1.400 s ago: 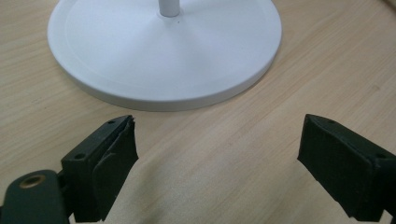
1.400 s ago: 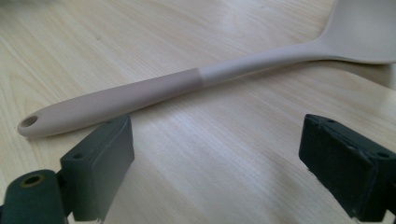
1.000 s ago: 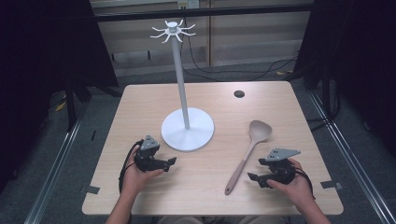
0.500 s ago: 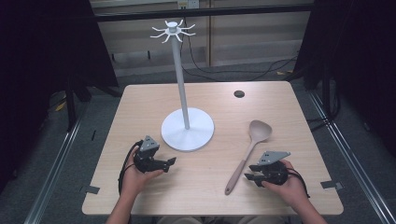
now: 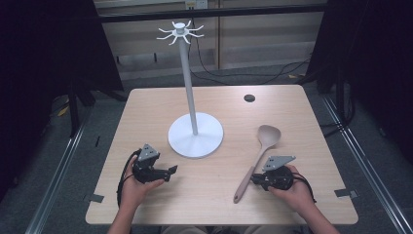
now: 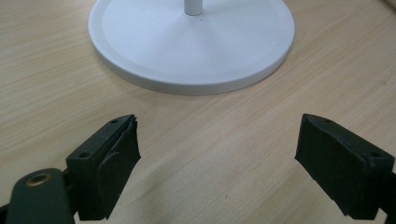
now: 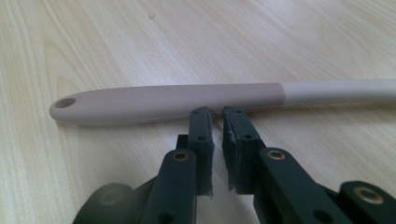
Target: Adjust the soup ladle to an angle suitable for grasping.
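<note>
A beige spoon lies flat on the wooden table, bowl away from me, handle end toward me. In the right gripper view its handle runs crosswise just beyond the jaw tips. My right gripper is shut, nothing between its jaws, tips right at the handle's side. My left gripper rests open on the table near the white hook stand's round base. The stand's pole rises to a ring of hooks.
A small black round cap sits in the tabletop at the far side. Grey tape marks lie near the front corners. Dark curtains and cables surround the table.
My right gripper has slid left across the table up to the spoon's handle. The left gripper and the spoon have stayed put.
</note>
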